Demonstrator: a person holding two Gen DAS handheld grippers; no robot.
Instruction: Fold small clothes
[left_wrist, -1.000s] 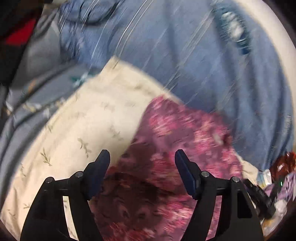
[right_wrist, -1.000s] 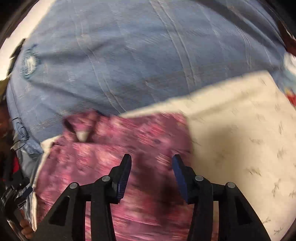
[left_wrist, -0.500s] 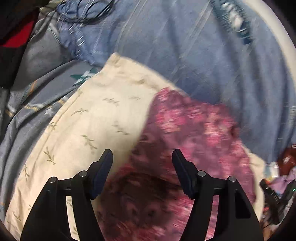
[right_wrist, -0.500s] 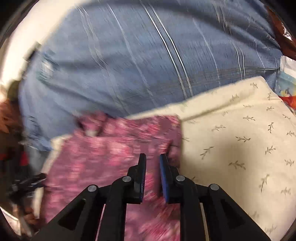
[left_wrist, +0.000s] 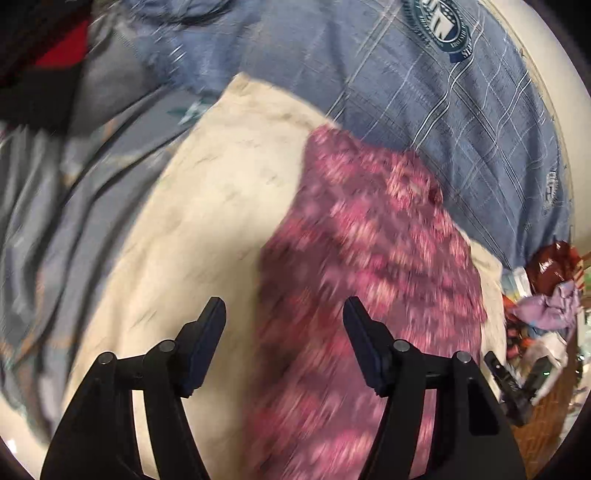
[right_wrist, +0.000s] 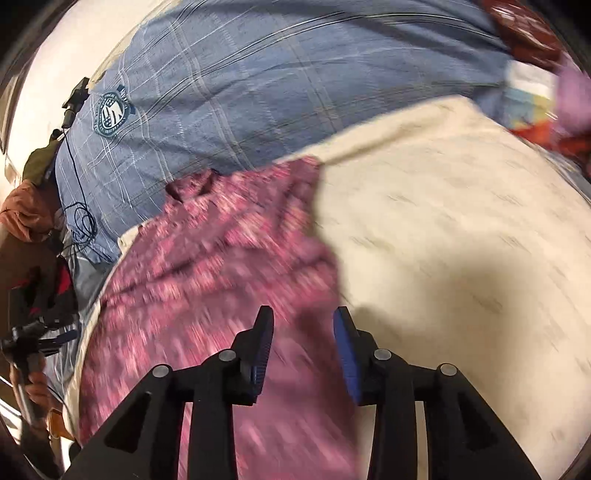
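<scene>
— Bedding under us: where do our jaws stand?
— Left gripper (left_wrist: 284, 325) wide, empty; right gripper (right_wrist: 303, 332) opening, nothing pinched. Pink garment (left_wrist: 369, 258) lies below both, on the cream pillow (left_wrist: 221, 206) as a folding base, we judge; blue cover (left_wrist: 424, 96) at twelve o'clock.

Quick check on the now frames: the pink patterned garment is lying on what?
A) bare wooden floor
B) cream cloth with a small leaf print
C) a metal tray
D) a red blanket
B: in both wrist views the pink patterned garment lies flat on the cream cloth, which itself sits on the blue plaid bedding.
</scene>
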